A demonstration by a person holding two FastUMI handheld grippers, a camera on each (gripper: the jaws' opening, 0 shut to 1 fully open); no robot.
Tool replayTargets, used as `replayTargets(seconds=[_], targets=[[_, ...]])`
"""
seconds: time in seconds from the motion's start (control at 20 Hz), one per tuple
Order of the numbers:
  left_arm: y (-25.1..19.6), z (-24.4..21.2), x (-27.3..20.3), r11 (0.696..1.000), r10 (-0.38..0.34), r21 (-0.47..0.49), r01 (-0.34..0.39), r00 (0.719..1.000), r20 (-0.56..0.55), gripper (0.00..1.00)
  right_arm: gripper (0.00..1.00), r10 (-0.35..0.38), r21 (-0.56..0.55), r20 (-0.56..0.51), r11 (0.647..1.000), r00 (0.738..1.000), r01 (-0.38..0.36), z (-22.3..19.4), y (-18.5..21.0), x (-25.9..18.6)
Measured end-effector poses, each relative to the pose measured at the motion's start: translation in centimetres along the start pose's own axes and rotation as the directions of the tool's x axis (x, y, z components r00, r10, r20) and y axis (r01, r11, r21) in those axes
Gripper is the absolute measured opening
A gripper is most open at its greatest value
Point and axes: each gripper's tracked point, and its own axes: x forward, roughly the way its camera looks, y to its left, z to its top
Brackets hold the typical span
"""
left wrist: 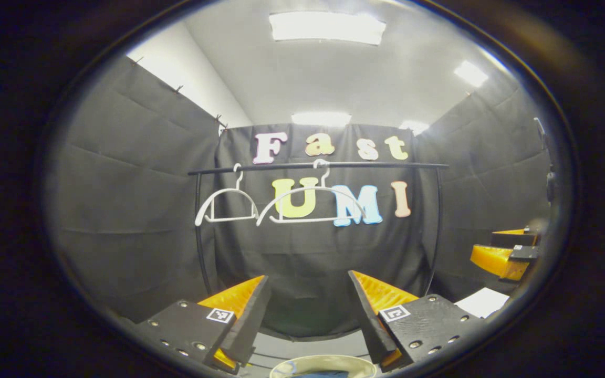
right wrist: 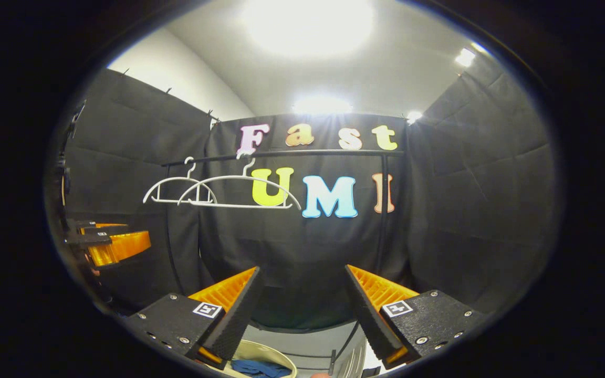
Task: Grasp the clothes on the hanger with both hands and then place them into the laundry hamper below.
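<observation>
Two bare white hangers (left wrist: 239,205) hang on the black rail (left wrist: 318,166) in the left gripper view; the left gripper (left wrist: 308,307) gapes wide with nothing in it above the pale hamper rim (left wrist: 323,362).

In the right gripper view the right gripper (right wrist: 302,302) is likewise spread and empty; blue clothes (right wrist: 260,368) lie in the hamper (right wrist: 281,357) below. I judge the fabric soft, light and limp, best pinched at a bunched fold.

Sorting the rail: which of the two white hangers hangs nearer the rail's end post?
The smaller-looking hanger, beside the rail's post; the wider one hangs toward the middle.
</observation>
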Motion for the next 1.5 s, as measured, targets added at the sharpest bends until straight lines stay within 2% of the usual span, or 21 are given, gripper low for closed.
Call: replayTargets(seconds=[0.2, 0.45, 0.65, 0.85, 1.35, 1.4, 1.5], targets=[[-1.3, 0.3, -2.5, 1.0, 0.009, 0.001, -0.009, 1.0, 0.001, 0.88, 0.94, -0.045, 0.012, 0.02, 0.999, 0.999, 0.045, 0.9, -3.1, -1.8], [-1.9, 0.9, -4.3, 1.0, 0.027, 0.005, -0.027, 1.0, 0.004, 0.84, 0.95, -0.05, 0.009, 0.031, 0.999, 0.998, 0.05, 1.0, -4.6, -3.1], [-1.7, 1.7, -5.2, 0.999, 0.04, 0.021, -0.04, 0.999, 0.015, 0.9, 0.95, -0.04, 0.025, 0.025, 0.999, 0.999, 0.039, 0.7, -4.6, -3.7], [-1.4, 2.3, -6.1, 0.997, 0.045, 0.058, -0.046, 0.999, 0.029, 0.9, 0.94, -0.034, 0.023, 0.03, 0.999, 0.999, 0.033, 0.7, -4.3, -4.4], [-1.4, 2.2, -6.1, 0.998, 0.039, 0.037, -0.041, 0.999, 0.032, 0.9, 0.95, -0.037, 0.038, 0.024, 0.999, 0.999, 0.036, 0.5, -4.2, -4.6], [-1.4, 2.3, -6.0, 0.999, 0.038, 0.035, -0.039, 0.999, 0.034, 0.84, 0.95, -0.038, 0.039, 0.024, 0.999, 0.999, 0.037, 0.5, -4.3, -4.6], [-1.3, 2.4, -6.1, 0.998, 0.038, 0.042, -0.04, 0.998, 0.044, 0.84, 0.94, -0.04, 0.039, 0.024, 0.998, 0.999, 0.039, 0.5, -4.3, -4.6]])
